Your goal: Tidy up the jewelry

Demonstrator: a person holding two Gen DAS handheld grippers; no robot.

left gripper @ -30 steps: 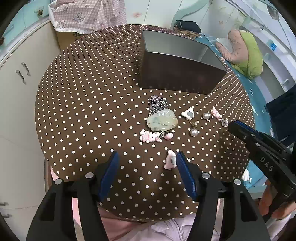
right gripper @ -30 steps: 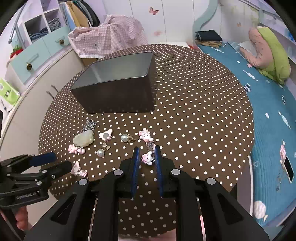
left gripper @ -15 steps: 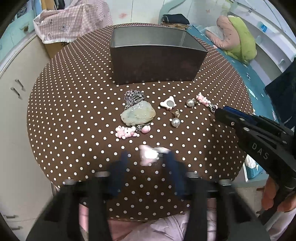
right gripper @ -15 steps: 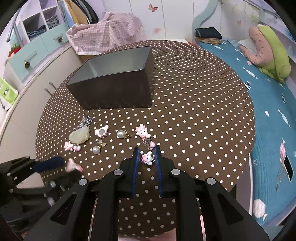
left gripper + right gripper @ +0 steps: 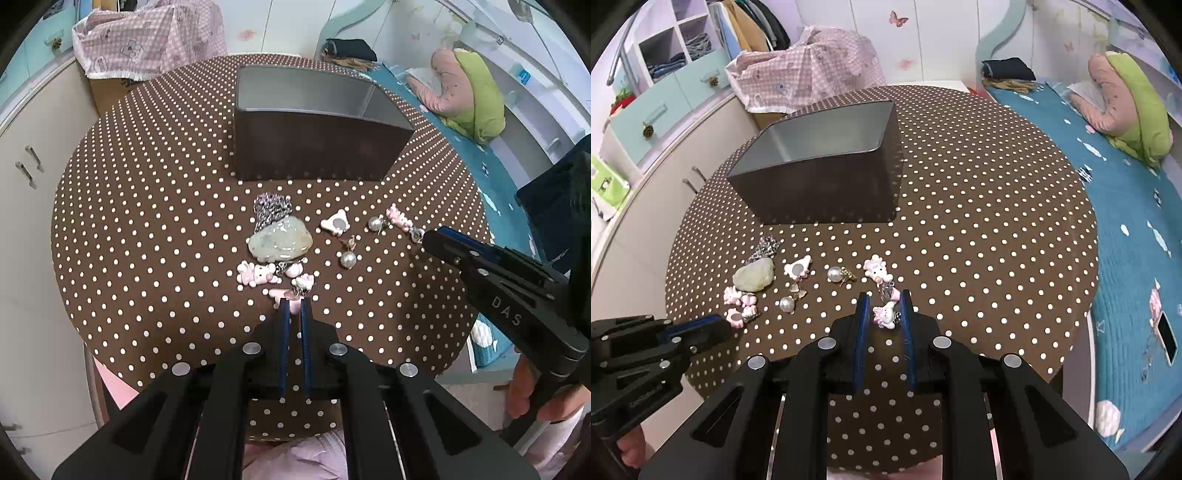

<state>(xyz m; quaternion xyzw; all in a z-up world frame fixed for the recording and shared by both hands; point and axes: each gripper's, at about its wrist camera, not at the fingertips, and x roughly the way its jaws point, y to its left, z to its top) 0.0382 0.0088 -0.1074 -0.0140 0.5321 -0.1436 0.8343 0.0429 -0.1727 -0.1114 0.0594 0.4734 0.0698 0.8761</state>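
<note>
Small jewelry pieces lie on a round brown polka-dot table in front of a dark open box. A pale green jade stone lies on a silver chain. My left gripper is shut on a pink cat charm at the near edge of the cluster. My right gripper is shut on another pink cat charm, whose chain links it to a pink charm on the table. Pearl earrings lie between.
White cupboards stand left of the table. A bed with a blue cover and a green and pink cushion lies to the right. A pink checked cloth is heaped behind the box.
My left gripper went from wide open around the pink cat charm to shut on it. The view shifted toward the box. My right gripper stayed shut on its charm.
</note>
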